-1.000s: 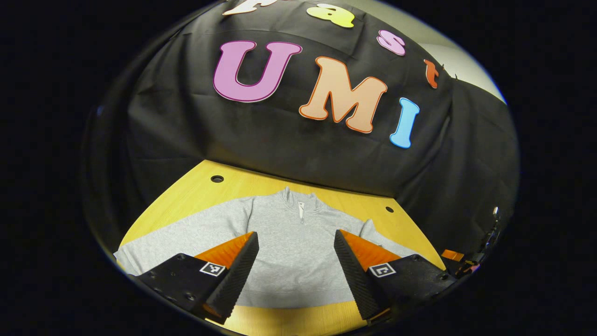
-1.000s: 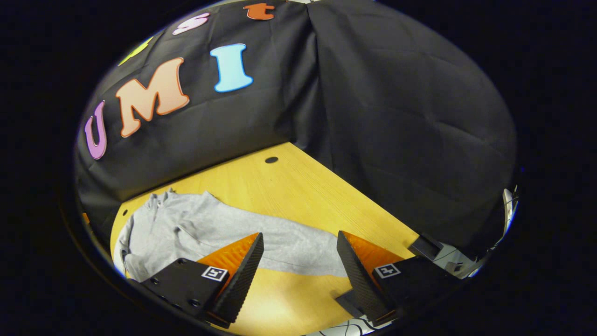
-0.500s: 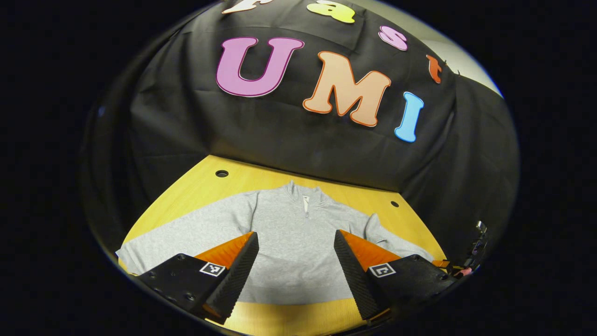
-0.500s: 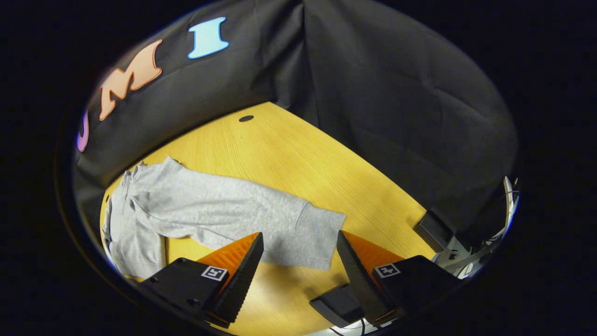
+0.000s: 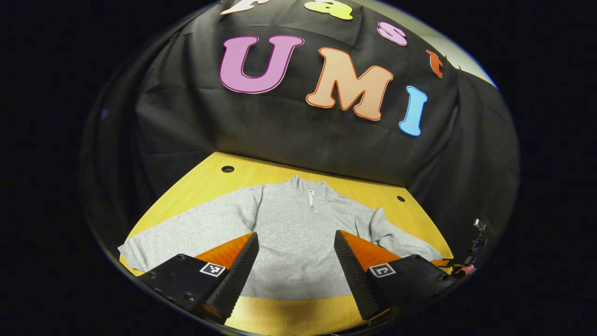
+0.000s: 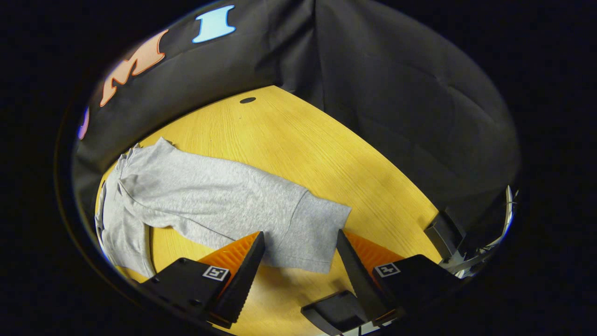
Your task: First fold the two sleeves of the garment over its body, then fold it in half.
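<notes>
A grey zip-neck sweatshirt [image 5: 294, 233] lies flat on the yellow wooden table [image 5: 261, 175], collar toward the back wall, both sleeves spread out to the sides. My left gripper [image 5: 295, 266] hovers open over the lower body of the garment near its hem. In the right gripper view the sweatshirt's sleeve [image 6: 219, 200] stretches across the table and its cuff [image 6: 312, 238] lies just ahead of my right gripper [image 6: 301, 270], which is open with nothing between its fingers.
Black cloth walls close the table at the back and right. Small round holes [image 5: 227, 169] [image 6: 247, 100] sit near the table's far edge. A dark block [image 6: 333, 312] lies at the front edge by the right gripper, another dark box [image 6: 443, 231] at the right edge.
The right gripper has moved forward and tipped down toward the sleeve cuff, which now lies close before its fingers. The left gripper has drifted slightly, staying over the body. Both stay open.
</notes>
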A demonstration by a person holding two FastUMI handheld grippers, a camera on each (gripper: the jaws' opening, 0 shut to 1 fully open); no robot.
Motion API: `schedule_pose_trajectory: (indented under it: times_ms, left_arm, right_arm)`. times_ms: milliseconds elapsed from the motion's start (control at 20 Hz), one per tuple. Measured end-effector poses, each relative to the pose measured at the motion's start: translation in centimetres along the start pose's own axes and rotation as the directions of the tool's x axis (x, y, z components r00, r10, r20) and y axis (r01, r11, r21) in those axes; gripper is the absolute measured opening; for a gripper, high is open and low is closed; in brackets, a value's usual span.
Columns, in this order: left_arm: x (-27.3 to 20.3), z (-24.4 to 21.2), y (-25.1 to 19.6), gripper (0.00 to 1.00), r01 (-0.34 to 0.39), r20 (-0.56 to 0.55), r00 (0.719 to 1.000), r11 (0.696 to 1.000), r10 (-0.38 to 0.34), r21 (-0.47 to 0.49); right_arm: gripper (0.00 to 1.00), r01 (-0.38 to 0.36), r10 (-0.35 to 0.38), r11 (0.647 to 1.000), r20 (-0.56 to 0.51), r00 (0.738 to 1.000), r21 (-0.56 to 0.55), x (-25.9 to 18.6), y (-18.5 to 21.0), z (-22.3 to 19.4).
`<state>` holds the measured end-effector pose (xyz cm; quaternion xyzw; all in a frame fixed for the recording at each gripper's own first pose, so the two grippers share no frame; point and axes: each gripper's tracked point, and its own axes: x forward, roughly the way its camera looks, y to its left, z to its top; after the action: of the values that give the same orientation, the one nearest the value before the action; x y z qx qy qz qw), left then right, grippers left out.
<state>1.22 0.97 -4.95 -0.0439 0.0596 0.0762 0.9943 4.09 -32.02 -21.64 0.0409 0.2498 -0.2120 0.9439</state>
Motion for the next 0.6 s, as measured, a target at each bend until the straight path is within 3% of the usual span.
schedule_pose_trajectory:
  times_ms: [100,150,250,300,450,600]
  left_arm:
    - [0.0,-0.4,-0.3,0.95,-0.007,-0.005,1.000,1.000,0.007,-0.004]
    - [0.0,-0.4,-0.4,0.95,-0.011,-0.006,1.000,1.000,0.010,-0.007]
    - [-0.1,-0.6,-0.4,0.95,-0.017,-0.009,1.000,1.000,0.017,-0.013]
    - [-0.1,-0.8,-0.4,0.95,-0.021,-0.009,1.000,1.000,0.021,-0.017]
    - [0.0,-1.2,-0.8,0.95,-0.036,-0.005,0.999,0.998,0.036,-0.044]
    - [-0.7,-1.8,-0.8,0.95,-0.063,0.003,0.998,0.995,0.063,-0.077]
  right_arm:
    - [0.93,-0.011,0.011,1.000,-0.010,1.000,-0.012,0.1,0.2,0.1]
    - [0.87,-0.017,0.017,1.000,-0.013,1.000,-0.008,-0.1,0.4,0.3]
    - [0.56,-0.015,0.015,1.000,-0.033,0.999,0.008,-0.4,0.5,0.5]
    - [0.57,-0.018,0.018,1.000,-0.044,0.999,0.009,-0.2,0.4,0.5]
    - [0.20,-0.026,0.027,0.999,-0.057,0.998,0.031,-0.2,0.7,0.6]
    - [0.11,-0.028,0.027,1.000,-0.056,0.998,-0.010,-0.2,0.8,0.6]
